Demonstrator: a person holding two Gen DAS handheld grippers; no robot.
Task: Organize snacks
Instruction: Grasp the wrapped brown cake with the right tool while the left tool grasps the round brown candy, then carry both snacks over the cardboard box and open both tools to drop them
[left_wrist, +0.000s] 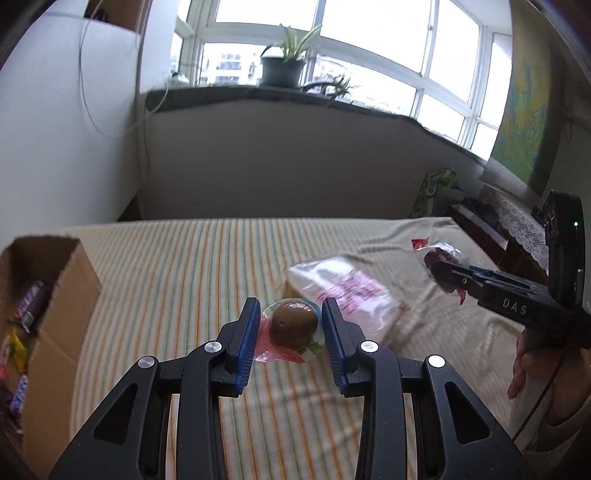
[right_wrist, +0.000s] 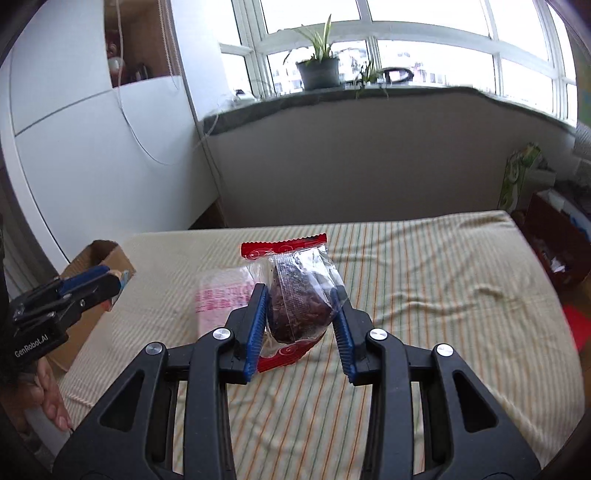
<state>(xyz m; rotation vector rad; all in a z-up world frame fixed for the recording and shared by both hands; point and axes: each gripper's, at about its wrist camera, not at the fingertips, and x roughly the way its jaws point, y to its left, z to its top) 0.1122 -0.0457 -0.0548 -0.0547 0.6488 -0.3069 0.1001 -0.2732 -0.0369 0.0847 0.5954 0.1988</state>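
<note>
Blue ribbed pads line both claws. The left gripper (left_wrist: 289, 325) is closed on a small clear packet holding a brown egg-shaped snack (left_wrist: 293, 328), its pads pressing either side, and the packet appears raised a little above the striped cloth (left_wrist: 184, 266), though how far cannot be told. The right gripper (right_wrist: 301, 314) is clamped on a dark reddish-brown cake in a clear wrapper with red ends (right_wrist: 295, 299); its left pad presses the cake, its right pad meets the crumpled film. From the left wrist view the same wrapper sits in the right claw's tip, above the cloth's right side. Between the two claws a larger clear bag with pink print (left_wrist: 347, 291) lies flat on the cloth, blurred. Farther left, an open cardboard box (left_wrist: 74, 280) stands at the cloth's edge with wrapped chocolate bars (left_wrist: 31, 306) inside. Beyond, a potted plant (right_wrist: 319, 66) sits on the windowsill.
</note>
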